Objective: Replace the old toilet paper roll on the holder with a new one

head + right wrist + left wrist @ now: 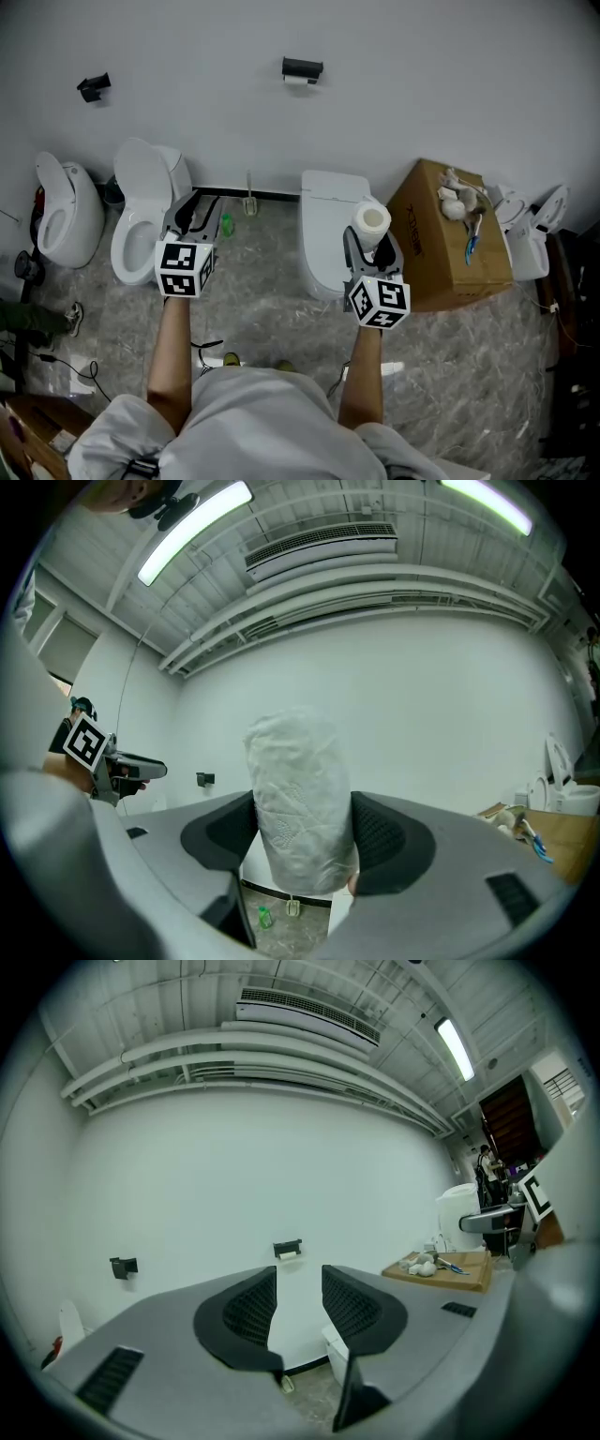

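Old roll [300,82] in holder [302,67], new roll [371,221] gripped

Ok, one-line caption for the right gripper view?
Right hand-held gripper clamps an upright toilet paper roll, facing a white wall.

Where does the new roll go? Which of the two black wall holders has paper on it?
The right holder: white paper shows beneath its black bar. The left holder looks bare.
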